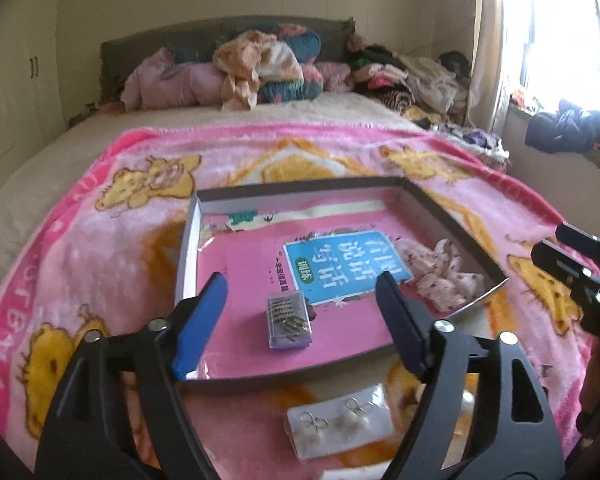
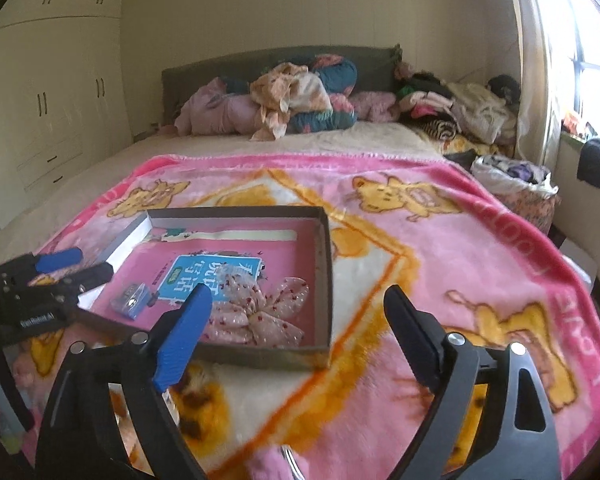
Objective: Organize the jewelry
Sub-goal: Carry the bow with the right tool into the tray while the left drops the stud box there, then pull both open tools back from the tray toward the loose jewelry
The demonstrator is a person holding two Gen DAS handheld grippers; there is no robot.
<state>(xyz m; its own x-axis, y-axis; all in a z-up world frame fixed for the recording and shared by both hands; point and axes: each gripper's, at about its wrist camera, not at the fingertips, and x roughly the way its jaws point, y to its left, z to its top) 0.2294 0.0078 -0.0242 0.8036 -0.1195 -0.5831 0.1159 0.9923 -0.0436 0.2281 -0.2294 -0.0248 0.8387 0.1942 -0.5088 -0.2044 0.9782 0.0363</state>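
A shallow cardboard box lies on a pink blanket. Inside it are a small clear case of beads and a pink fabric flower hairpiece, on a pink book. A white card with pearl earrings lies on the blanket in front of the box. My left gripper is open and empty, over the box's near edge above the bead case. My right gripper is open and empty, over the box's near right corner. Each gripper shows in the other's view.
The pink cartoon blanket covers the foot of a bed. Pillows and heaped clothes lie at the headboard. White wardrobes stand on the left, a window on the right. Something pink with a metal part lies at the right view's bottom.
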